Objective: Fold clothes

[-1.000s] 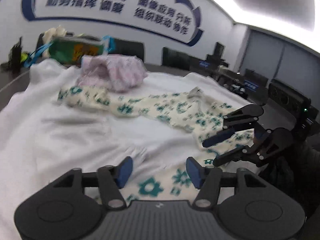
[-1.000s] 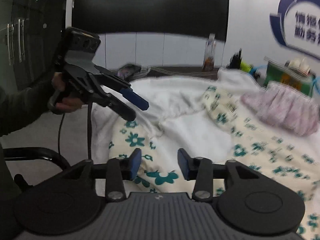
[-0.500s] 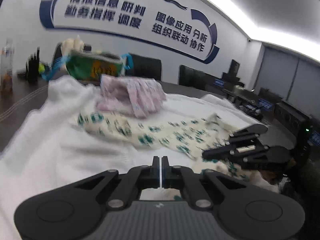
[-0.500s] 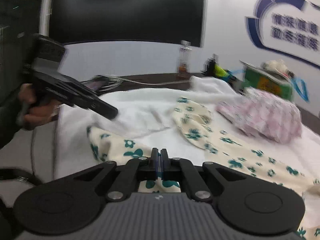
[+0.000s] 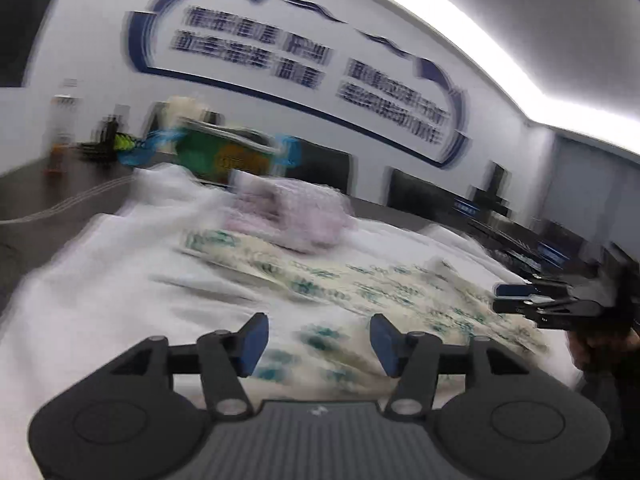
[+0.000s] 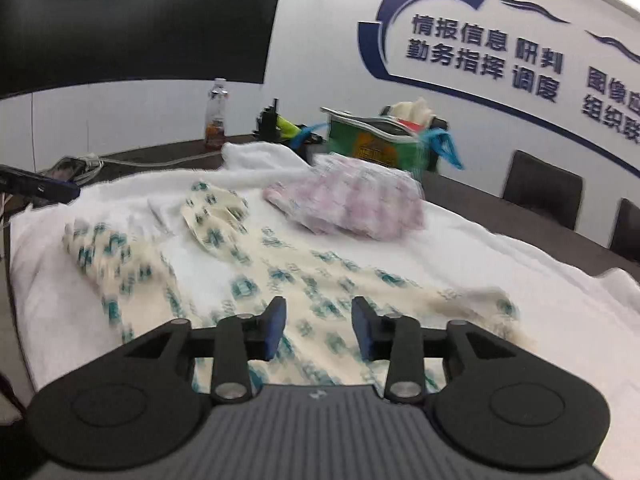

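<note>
- Left gripper (image 5: 316,340) has its jaws partway apart and opening, blue pads (image 5: 254,338) showing on both sides. Nothing's pinched between them; the cloth you see in the gap lies on the bed below.
- Right gripper (image 6: 319,330) is the same deal: jaws partway apart and opening, gap clear, nothing held.
- Floral garment (image 6: 280,276), cream with teal flower print, is spread out flat-ish on the white blanket (image 6: 500,248), running from the near edge out toward the far left. In the right wrist view, two parts of it lie at the far left with a strip of bare blanket between them.
- Pink-and-white garment (image 6: 352,204) sits bunched up past the floral one, further back on the blanket, just touching or nearly touching its far edge. Can't tell which.
- Behind that there's a green bag (image 6: 372,144) with blue handles and something cream-coloured poking out the top.
- Further left on the dark table (image 6: 168,152): a drink bottle (image 6: 216,114) standing upright, plus some black desk clutter next to it.
- Wall at the back has a big blue sign (image 6: 480,52) with Chinese lettering.
- Left wrist view is badly motion-blurred, but you can make out the right gripper (image 5: 516,298) poking in from the right edge over the floral garment (image 5: 400,292).
- Right wrist view catches the tip of the left gripper (image 6: 60,189) at the far left edge.
</note>
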